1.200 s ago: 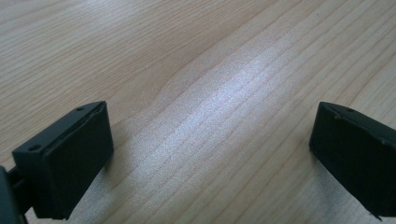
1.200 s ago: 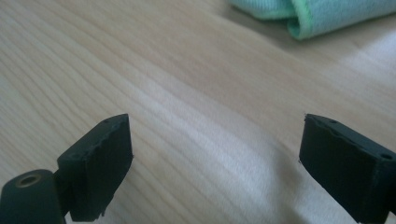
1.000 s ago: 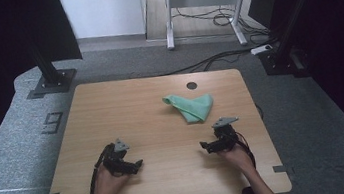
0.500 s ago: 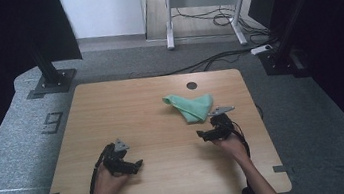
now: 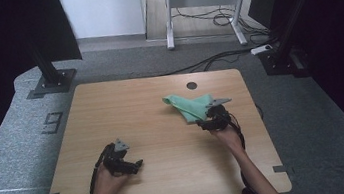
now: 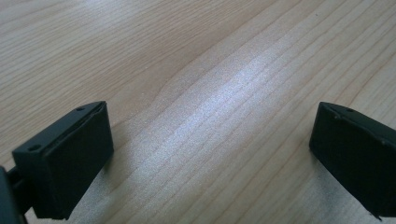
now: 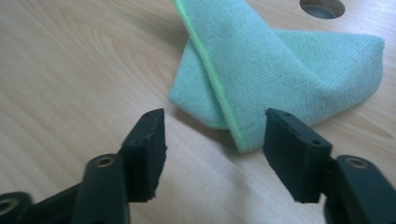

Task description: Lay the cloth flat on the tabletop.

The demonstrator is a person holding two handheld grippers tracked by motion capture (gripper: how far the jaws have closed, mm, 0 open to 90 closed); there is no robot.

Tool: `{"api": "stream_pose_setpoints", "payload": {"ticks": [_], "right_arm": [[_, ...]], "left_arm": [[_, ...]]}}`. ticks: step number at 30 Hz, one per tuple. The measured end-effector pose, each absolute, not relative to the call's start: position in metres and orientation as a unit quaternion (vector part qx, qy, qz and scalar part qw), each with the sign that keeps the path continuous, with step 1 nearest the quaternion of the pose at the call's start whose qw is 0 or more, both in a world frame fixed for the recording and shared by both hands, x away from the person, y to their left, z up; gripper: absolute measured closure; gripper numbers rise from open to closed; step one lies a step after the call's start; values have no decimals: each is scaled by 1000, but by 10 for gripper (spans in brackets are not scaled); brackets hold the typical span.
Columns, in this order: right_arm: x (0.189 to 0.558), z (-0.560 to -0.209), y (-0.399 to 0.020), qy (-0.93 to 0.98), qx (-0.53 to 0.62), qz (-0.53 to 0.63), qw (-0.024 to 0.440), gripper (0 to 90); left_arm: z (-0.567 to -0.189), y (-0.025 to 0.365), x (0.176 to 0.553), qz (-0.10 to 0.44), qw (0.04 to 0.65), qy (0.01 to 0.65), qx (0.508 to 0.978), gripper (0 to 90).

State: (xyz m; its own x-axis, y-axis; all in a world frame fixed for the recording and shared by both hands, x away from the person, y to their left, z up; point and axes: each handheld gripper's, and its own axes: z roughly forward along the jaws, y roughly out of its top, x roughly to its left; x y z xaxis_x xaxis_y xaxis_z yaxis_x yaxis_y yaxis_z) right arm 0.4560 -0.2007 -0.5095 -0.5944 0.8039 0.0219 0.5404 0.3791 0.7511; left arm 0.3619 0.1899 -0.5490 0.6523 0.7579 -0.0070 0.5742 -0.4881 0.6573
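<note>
A crumpled mint-green cloth [image 5: 189, 106] lies on the wooden table [image 5: 130, 102], right of centre. My right gripper [image 5: 205, 122] is at the cloth's near corner. In the right gripper view the cloth [image 7: 280, 60] spreads just ahead, and its stitched corner reaches into the gap of the right gripper [image 7: 215, 140]. The jaws have just been closing and stand half apart, with neither pad touching the fabric. My left gripper [image 5: 136, 166] rests low at the table's front left. Its jaws are wide apart over bare wood, and the left gripper [image 6: 210, 154] has nothing in it.
A round cable hole [image 5: 191, 85] sits in the table just beyond the cloth, also seen as the cable hole [image 7: 322, 7]. Black stand bases flank the table on grey carpet, and a white desk frame [image 5: 200, 2] stands farther back.
My right hand has moved forward across the table to the cloth's near corner. Its jaws look narrower than before. The left hand and the cloth have stayed put.
</note>
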Motion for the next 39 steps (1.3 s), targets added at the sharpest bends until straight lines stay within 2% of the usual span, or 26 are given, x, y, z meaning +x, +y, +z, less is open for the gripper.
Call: {"api": "stream_pose_setpoints", "payload": {"ticks": [6,11,12,13,14,17,25,34,39], "right_arm": [[473,-514,-196,813,422,360,179,466],[484,-526,-196,817,430,345,172,602],[484,-526,-196,817,430,345,172,602],[486,-529,-197,817,432,341,172,663],[487,-534,-199,816,438,339,166,783],[487,-538,-203,813,444,342,158,849],[474,-529,-202,819,428,355,140,859],[448,-521,-174,841,378,370,115,858],[432,-522,-155,852,354,374,97,858]], "left_arm": [[-549,190,362,143,320,391,851,0],[-549,190,362,143,321,391,851,0],[-549,190,362,143,321,391,851,0],[-549,190,362,143,320,391,851,0],[-549,190,362,143,320,391,851,0],[-549,190,362,143,320,390,851,0],[-549,189,362,143,322,391,850,0],[-549,190,362,143,322,390,851,0],[-548,191,361,146,332,386,848,61]]}}
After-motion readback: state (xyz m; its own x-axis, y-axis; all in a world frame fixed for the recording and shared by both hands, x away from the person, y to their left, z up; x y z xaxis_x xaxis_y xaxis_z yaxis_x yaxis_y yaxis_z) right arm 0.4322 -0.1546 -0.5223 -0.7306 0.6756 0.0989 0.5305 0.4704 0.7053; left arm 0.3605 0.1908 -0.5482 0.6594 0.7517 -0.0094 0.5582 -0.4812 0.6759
